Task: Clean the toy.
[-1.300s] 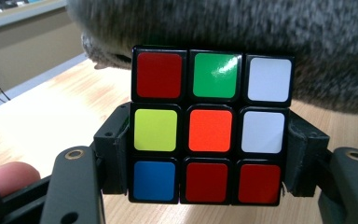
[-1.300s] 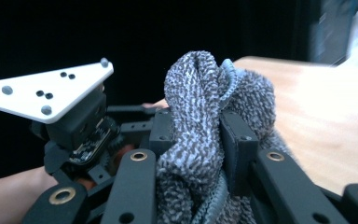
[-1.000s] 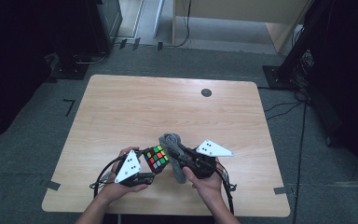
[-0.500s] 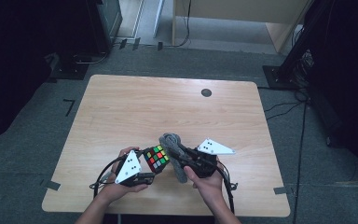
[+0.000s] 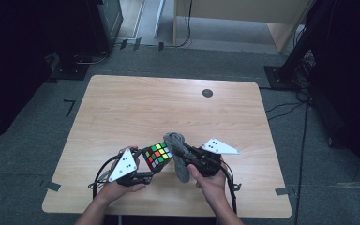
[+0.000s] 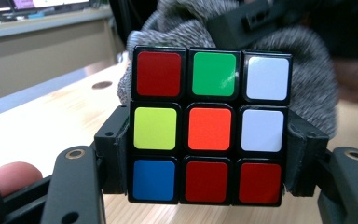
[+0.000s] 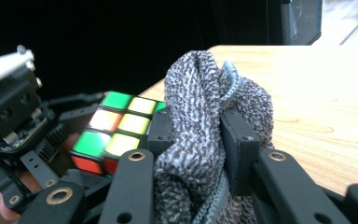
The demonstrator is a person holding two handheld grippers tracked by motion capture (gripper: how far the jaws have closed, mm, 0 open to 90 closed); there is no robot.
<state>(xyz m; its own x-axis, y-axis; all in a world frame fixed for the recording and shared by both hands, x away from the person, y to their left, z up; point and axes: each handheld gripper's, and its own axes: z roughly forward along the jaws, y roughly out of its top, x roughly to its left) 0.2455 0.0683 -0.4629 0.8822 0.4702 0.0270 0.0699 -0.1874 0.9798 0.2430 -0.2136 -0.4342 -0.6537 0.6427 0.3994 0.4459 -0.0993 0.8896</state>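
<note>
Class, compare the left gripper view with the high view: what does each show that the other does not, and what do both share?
Left gripper view alone: one whole face of the puzzle cube square-on, with red, green, white across the top row, yellow, orange, white in the middle, blue, red, red at the bottom, and a jaw pad pressed on each side.

High view alone: the whole wooden table, the dark round spot near its far edge, both forearms, and the grey floor around it.

Both: the cube clamped in the left gripper, with the grey knitted cloth held against it.
</note>
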